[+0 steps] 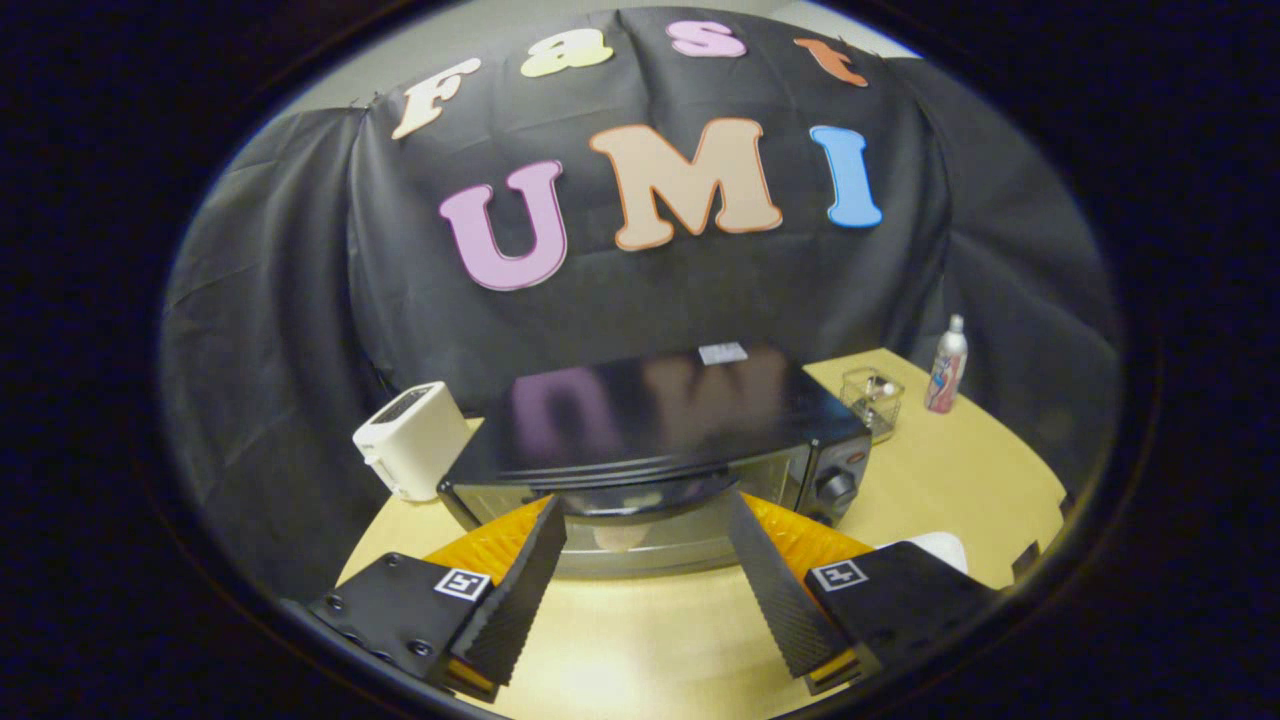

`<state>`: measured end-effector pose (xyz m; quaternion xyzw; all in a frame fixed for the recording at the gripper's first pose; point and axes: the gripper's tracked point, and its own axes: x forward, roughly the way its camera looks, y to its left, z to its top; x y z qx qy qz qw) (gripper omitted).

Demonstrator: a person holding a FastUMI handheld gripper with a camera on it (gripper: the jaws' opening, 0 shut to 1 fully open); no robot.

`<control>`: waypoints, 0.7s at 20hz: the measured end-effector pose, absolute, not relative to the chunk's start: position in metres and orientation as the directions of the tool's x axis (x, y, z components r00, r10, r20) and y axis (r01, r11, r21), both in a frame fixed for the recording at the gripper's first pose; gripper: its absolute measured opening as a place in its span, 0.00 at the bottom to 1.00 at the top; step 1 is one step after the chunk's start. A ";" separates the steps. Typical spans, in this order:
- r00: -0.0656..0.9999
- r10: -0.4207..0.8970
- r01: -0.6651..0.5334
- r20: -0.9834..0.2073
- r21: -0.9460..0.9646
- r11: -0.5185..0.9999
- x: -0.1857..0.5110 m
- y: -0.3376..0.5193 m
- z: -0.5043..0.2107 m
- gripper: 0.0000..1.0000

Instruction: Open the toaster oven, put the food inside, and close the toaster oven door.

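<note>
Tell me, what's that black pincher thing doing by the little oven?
A person is holding the gripper up to the black toaster oven on the wooden table. Its two fingers are spread open, tips right at the oven's front near the top of the door, squeezing nothing. Whether the door is shut is hard to tell. A white toaster sits beside the oven; a clear container and a spray bottle stand on the other side.

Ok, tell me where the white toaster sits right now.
In the gripper view, the white toaster stands on the table, beside the toaster oven, beyond the open gripper.
</note>
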<state>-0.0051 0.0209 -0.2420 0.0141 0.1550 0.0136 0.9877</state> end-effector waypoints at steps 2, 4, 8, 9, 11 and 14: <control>0.967 0.045 -0.042 -0.250 0.016 0.999 -0.006 0.022 -0.205 1.00; 0.978 0.040 -0.042 -0.206 -0.004 0.999 -0.007 0.019 -0.171 1.00; 0.991 0.023 -0.029 -0.132 -0.041 0.999 -0.007 0.010 -0.101 1.00; 0.993 0.027 -0.032 -0.112 -0.042 0.999 -0.007 0.010 -0.084 1.00; 0.995 0.037 -0.040 -0.093 -0.036 0.999 -0.008 0.010 -0.056 1.00; 0.997 0.030 -0.033 -0.076 -0.037 0.999 -0.004 0.004 -0.023 1.00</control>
